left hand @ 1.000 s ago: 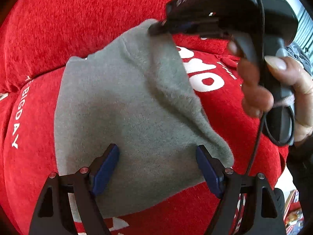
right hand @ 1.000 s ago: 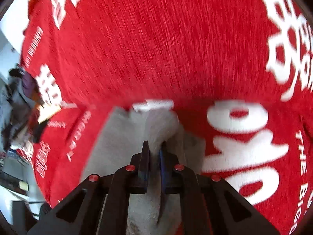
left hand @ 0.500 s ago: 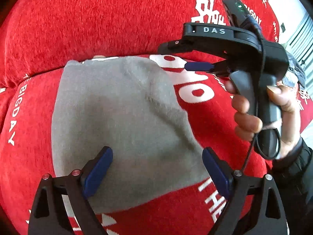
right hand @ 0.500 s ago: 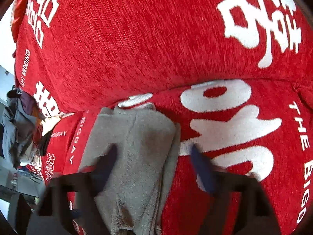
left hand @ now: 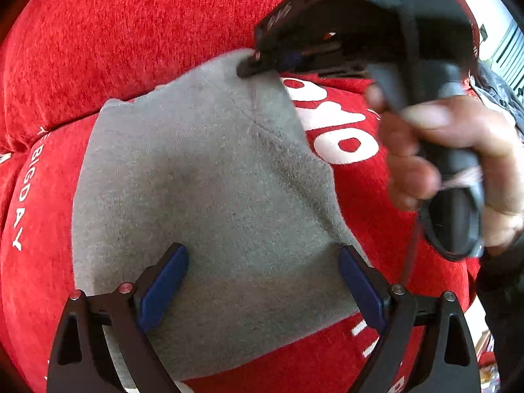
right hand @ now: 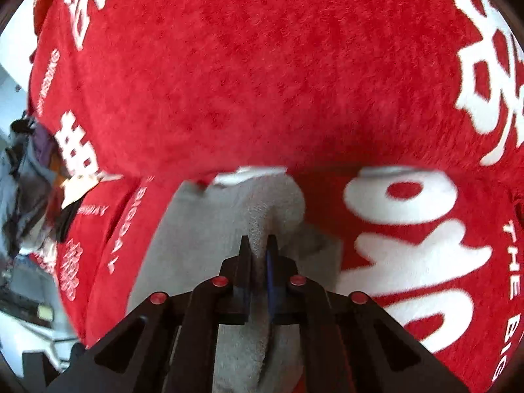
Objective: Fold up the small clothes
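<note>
A small grey knit garment (left hand: pixel 203 203) lies on a red sofa cushion (left hand: pixel 131 32) with white lettering. My left gripper (left hand: pixel 262 281) is open, its blue pads hovering low over the garment's near edge, one on each side. My right gripper (left hand: pixel 252 65) is shut on the garment's far corner and lifts it slightly. In the right wrist view the right gripper (right hand: pixel 258 249) pinches a raised ridge of the grey garment (right hand: pixel 262 203) between its fingers.
The red sofa backrest (right hand: pixel 262 65) rises just behind the garment. A pile of grey and dark clothes (right hand: pixel 26 180) lies off the sofa's left end. A hand (left hand: pixel 458 150) holds the right gripper's handle at the right.
Half a second ago my right gripper was open and off the garment. It has moved back in and shut on the far corner. My left gripper stayed open over the near edge.
</note>
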Demonstrator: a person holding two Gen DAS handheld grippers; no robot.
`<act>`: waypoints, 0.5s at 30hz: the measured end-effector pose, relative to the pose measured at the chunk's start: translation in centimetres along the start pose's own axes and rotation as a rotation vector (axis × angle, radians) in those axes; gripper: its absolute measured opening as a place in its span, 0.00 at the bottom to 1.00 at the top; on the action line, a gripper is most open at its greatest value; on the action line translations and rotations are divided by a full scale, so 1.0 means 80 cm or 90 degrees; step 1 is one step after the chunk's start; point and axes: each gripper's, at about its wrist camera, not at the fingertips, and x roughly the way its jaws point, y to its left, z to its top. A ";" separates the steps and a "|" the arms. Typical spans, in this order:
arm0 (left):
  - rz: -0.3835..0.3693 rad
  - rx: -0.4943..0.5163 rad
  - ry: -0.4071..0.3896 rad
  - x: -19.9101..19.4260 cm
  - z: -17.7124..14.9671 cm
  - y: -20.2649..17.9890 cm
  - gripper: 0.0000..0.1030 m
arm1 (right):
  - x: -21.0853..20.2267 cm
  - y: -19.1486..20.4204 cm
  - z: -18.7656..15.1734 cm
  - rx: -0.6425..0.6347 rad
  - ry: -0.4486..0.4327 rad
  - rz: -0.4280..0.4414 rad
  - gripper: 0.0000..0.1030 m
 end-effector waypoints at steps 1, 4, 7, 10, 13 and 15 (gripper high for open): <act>0.008 0.007 0.001 0.001 0.001 -0.003 0.90 | 0.013 -0.005 0.000 -0.001 0.010 -0.024 0.08; 0.018 0.027 0.000 0.005 -0.003 -0.012 0.92 | 0.047 -0.018 -0.011 -0.005 0.052 -0.045 0.08; 0.021 0.038 0.000 0.004 -0.005 -0.015 0.93 | 0.038 -0.018 -0.012 0.012 0.038 -0.026 0.16; -0.014 0.019 0.006 -0.022 -0.004 0.003 0.92 | 0.011 -0.027 -0.011 0.041 0.031 -0.025 0.20; -0.036 -0.034 -0.030 -0.064 -0.006 0.043 0.92 | -0.039 -0.011 -0.028 0.002 -0.008 -0.011 0.22; -0.020 -0.059 -0.040 -0.076 -0.011 0.075 0.92 | -0.060 0.006 -0.041 -0.033 -0.015 0.022 0.22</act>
